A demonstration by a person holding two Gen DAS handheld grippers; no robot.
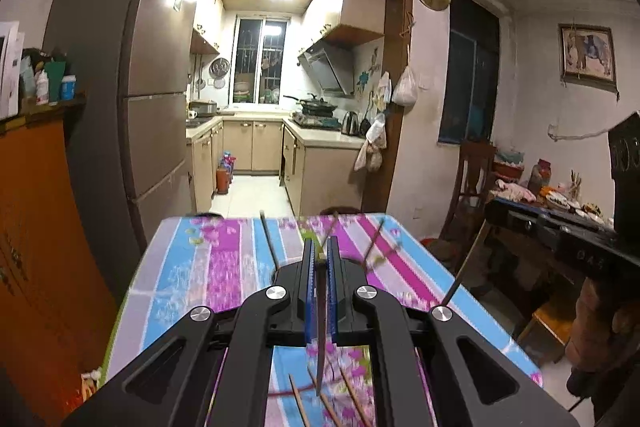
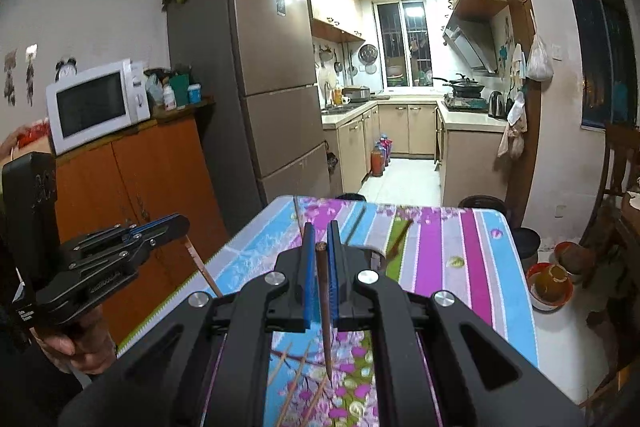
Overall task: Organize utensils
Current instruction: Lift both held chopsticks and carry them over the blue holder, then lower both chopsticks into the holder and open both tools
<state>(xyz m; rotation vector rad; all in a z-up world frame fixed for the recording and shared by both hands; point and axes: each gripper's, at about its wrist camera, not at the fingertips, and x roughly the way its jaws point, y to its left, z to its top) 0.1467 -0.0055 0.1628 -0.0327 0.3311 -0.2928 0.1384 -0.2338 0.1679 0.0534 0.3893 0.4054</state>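
left wrist view: floral striped tablecloth [image 1: 224, 267] before kitchen doorway [image 1: 296, 75]

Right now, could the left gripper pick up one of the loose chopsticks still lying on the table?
Probably not yet. The left gripper already has its jaws shut on a chopstick, so it has no free grip. The loose chopsticks lie unobstructed on the floral tablecloth just below it.

Table [image 2: 460, 251] as ref: loose chopsticks [image 2: 356, 225] lie on it. Fridge [image 2: 276, 75] behind-left of table, microwave [image 2: 96, 103] on cabinet [image 2: 152, 179] further left. Bowls [image 2: 548, 283] on floor right of table.
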